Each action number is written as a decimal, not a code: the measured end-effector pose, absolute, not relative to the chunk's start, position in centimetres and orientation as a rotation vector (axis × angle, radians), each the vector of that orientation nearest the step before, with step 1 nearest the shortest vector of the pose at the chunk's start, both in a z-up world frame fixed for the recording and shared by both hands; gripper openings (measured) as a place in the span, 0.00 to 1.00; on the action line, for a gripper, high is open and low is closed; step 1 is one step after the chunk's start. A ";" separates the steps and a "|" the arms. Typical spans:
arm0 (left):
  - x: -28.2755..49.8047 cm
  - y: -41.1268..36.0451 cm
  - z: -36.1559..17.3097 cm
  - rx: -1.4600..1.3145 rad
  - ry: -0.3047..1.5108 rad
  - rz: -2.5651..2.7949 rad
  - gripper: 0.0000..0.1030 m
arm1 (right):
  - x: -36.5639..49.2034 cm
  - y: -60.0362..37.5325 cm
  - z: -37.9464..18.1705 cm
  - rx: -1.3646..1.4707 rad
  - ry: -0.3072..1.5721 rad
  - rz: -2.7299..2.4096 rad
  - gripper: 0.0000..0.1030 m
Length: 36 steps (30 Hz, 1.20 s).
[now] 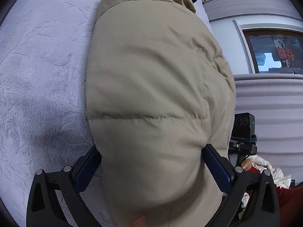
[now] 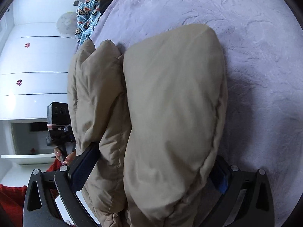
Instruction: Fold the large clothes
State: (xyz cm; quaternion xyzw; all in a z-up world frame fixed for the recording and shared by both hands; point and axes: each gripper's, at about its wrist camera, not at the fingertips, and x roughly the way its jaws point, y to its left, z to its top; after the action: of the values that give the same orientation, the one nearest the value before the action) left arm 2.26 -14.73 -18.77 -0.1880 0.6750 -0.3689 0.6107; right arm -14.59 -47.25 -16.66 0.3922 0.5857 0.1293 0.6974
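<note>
A beige puffer jacket (image 1: 151,71) lies bunched on a lilac plush blanket (image 1: 41,66). In the left wrist view my left gripper (image 1: 151,162) is shut on a thick quilted fold of the jacket, the blue pads pressing it from both sides. In the right wrist view the same jacket (image 2: 170,104) fills the middle, and my right gripper (image 2: 153,170) is shut on another bulky fold of it. The right pad is mostly hidden under the fabric. The other gripper's camera block (image 2: 56,113) shows at the left edge of the jacket.
The lilac blanket (image 2: 255,47) spreads to the right. A blue patterned cloth (image 2: 87,19) and dark clothes lie at the bed's far end. White cabinet doors (image 2: 34,66) stand to the left. A person's hand (image 2: 62,155) and red sleeve (image 1: 287,198) are near. A window (image 1: 274,54) is beyond.
</note>
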 end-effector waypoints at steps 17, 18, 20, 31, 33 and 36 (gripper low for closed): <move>-1.0 -20.7 -14.5 -0.131 1.449 -0.710 0.83 | -11.4 -45.2 -18.0 0.962 1.403 0.224 0.95; -1.2 -20.9 -14.0 -0.112 1.433 -0.706 0.81 | -11.4 -45.2 -17.8 0.969 1.401 0.219 0.88; -1.8 -21.2 -12.8 -0.089 1.409 -0.691 0.75 | -11.6 -45.2 -17.2 1.000 1.377 0.243 0.74; -3.3 -17.4 -8.0 -0.080 1.293 -0.660 0.73 | -11.3 -42.8 -12.9 0.961 1.272 0.329 0.57; -2.5 -15.7 -7.5 -0.085 1.279 -0.653 0.73 | -10.9 -41.5 -12.1 0.944 1.260 0.332 0.57; -1.3 -12.6 -6.7 -0.095 1.258 -0.648 0.73 | -9.7 -39.2 -11.0 0.929 1.243 0.336 0.57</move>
State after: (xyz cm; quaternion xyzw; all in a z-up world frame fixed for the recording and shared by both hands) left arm -1.31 -12.62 -6.72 -0.0438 0.5777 -0.2975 0.7588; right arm -9.66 -39.24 -10.99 0.4173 0.5582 0.1508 0.7011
